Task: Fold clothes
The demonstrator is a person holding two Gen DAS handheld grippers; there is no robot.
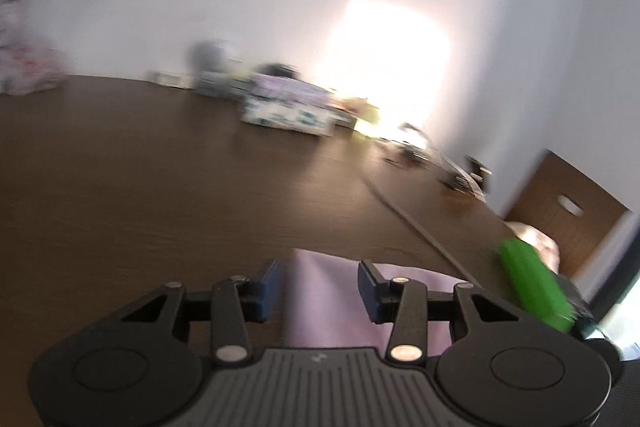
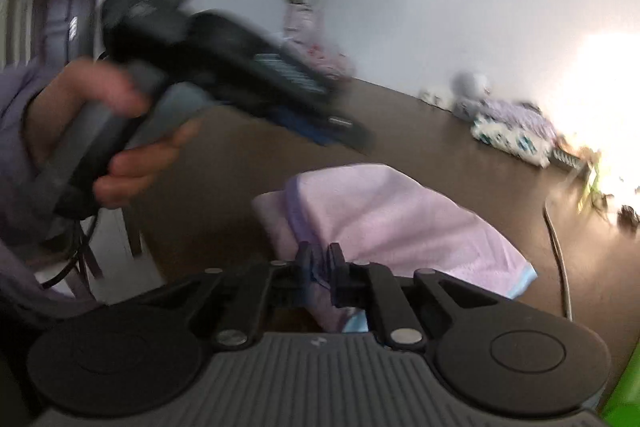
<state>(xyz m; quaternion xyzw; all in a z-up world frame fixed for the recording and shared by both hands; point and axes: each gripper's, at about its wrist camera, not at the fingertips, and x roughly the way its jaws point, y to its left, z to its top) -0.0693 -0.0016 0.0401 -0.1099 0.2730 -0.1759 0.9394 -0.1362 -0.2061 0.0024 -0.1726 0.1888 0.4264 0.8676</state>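
Observation:
A lilac towel-like cloth (image 2: pixel 380 211) with a pale blue edge lies loosely folded on the dark brown table (image 2: pixel 240 155). My right gripper (image 2: pixel 320 263) is shut on a bunched fold at the cloth's near edge. In the left wrist view my left gripper (image 1: pixel 320 287) stands open above the cloth (image 1: pixel 320 307), and its blue pads (image 1: pixel 268 291) touch nothing. The right wrist view shows a hand (image 2: pixel 120 139) holding the left gripper (image 2: pixel 348 135) in the air, up and to the left of the cloth and blurred.
At the table's far side are a stack of folded patterned clothes (image 1: pixel 288 107), a vase of flowers (image 2: pixel 296 23) and small clutter in glaring sunlight. A cable (image 1: pixel 420 227) runs across the table. A wooden chair back (image 1: pixel 560 211) stands right. A green part (image 1: pixel 532 287) shows at the right edge.

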